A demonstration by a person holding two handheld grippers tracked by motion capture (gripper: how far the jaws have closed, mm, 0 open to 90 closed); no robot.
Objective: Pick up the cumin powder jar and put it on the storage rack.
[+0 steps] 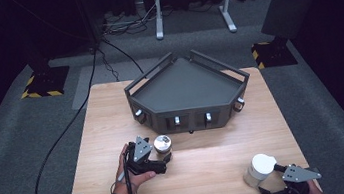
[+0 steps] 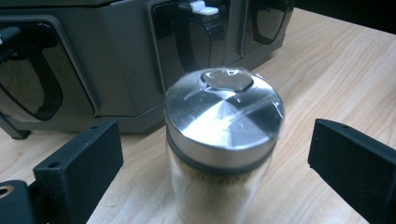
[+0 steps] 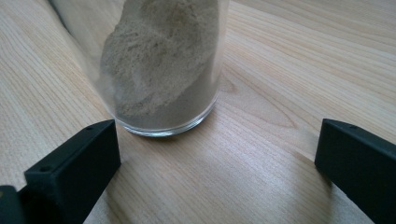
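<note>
Lower right, our right gripper point(image 1: 274, 174) gapes wide just behind white-lid jar point(image 1: 259, 170); left gripper point(image 1: 164, 157) wide around steel-lid jar point(image 2: 223, 140), untouched.

Left hand point(image 1: 129, 176) comes in from the bottom edge, white sleeve at the wrist, wrapped around the left gripper point(image 1: 164, 159), which points forward and to the right. Its black jaws stand wide apart, nothing touching either one. Right gripper point(image 1: 266, 179) sits low at the bottom edge, aimed forward and to the left, grey plate on top. Jaws spread wide there too, both of them bare.
</note>
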